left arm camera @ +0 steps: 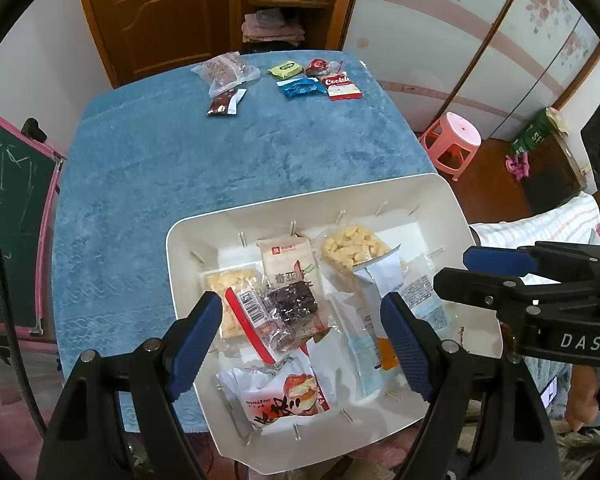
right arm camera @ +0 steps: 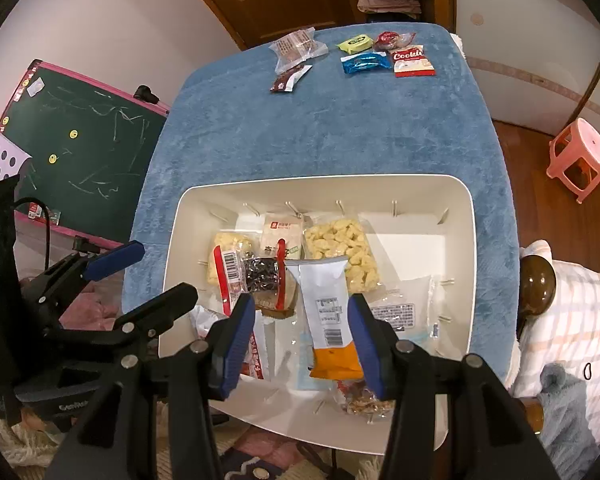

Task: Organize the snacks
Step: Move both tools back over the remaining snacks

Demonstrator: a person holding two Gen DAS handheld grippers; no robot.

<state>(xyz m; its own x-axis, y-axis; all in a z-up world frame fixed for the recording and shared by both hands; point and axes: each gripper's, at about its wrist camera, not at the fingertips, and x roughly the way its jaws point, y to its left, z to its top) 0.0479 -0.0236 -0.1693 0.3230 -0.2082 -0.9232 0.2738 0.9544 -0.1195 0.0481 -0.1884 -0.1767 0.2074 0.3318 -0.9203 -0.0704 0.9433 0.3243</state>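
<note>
We hold both tools (left arm camera: 302,344) (right arm camera: 302,344) released over the half-filled bin (right arm camera: 172,240); six snacks (right arm camera: 364,62) remain on the bench (right arm camera: 320,136).

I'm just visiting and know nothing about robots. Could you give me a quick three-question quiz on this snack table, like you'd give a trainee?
1. True or false: the white plastic bin stands on the blue towel-covered table.
2. What lies right beside the red-and-white Cookie packet? A) blue foil packet B) banana C) drinks can
3. How many snack packets lie outside the bin, at the table's far end?
Key: 1 true; 2 A; 3 six.
</note>
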